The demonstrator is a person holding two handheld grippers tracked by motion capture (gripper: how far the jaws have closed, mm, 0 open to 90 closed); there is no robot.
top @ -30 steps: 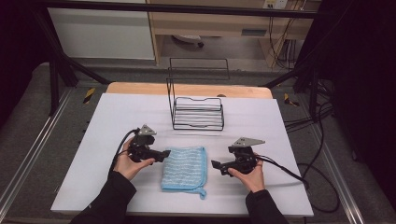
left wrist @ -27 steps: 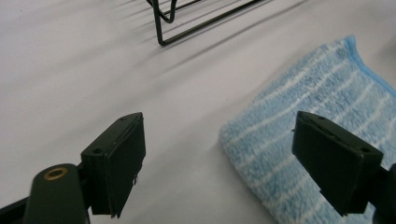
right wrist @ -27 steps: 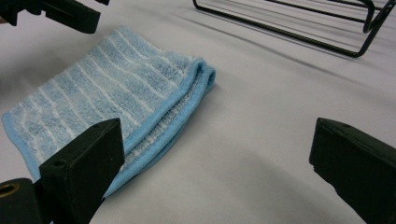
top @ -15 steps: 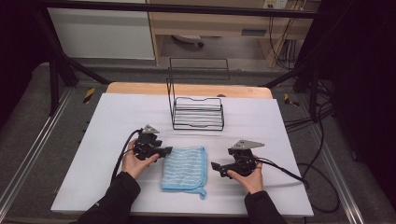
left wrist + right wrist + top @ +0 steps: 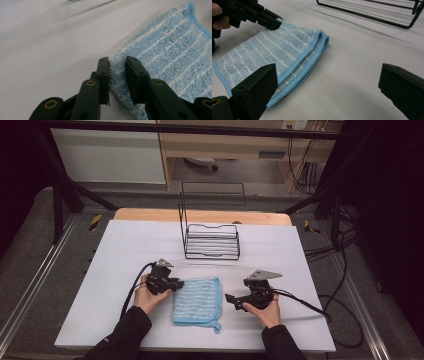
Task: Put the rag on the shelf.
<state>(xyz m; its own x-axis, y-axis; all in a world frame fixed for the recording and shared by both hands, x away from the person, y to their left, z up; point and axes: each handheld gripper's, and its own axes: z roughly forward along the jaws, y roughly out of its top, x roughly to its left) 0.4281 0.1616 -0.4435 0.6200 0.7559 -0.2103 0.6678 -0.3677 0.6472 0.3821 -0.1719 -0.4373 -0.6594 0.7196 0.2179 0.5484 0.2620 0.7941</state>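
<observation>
left gripper (image 5: 176,283): down at the left edge of the folded light-blue striped terry towel (image 5: 197,300). Its jaws have just been closing in, and in the left gripper view the towel's edge sits bunched between the two black pads (image 5: 103,75). There's a sliver of gap on one side, so I'd call it narrowing onto the cloth rather than a firm pinch yet.

towel: lying flat on the white tabletop (image 5: 115,260), folded over, thick doubled edge with blue piping facing the right side, small hanging loop at the near corner. It sits between the two hands.

right gripper (image 5: 231,298): jaws spread wide, nothing in them, parked low just right of the towel and pointing at it, not touching.

black wire rack (image 5: 211,237): further back on the tabletop, well apart from the towel, empty.

step in hand: looks to me like grabbing the left edge of the towel.

next move: probably finish the squeeze so both layers are caught, then bring the right gripper in to the doubled edge. Lifting too early could let the fuzzy edge slip out.
</observation>
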